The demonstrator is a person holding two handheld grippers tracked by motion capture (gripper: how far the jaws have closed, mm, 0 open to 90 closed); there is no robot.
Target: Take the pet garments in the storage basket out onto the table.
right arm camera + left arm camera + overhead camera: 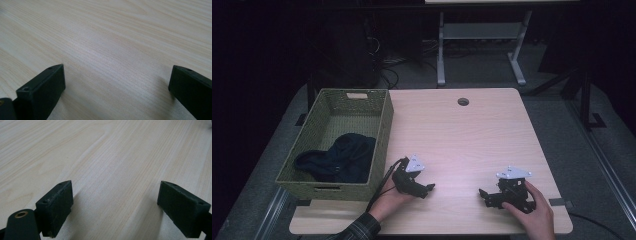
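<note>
My left gripper rests low on the pale wooden table near its front edge, just right of the woven basket. In the left gripper view the gripper stands open, with bare wood between its jaws. My right gripper lies at the front right of the table, held by a hand. It too is open over bare tabletop. A dark blue cloth lies bunched inside the basket.
The green woven basket fills the table's left side, with a handle slot in its far wall. A round cable hole sits near the table's far edge. Behind the table stands a desk frame on dark floor.
</note>
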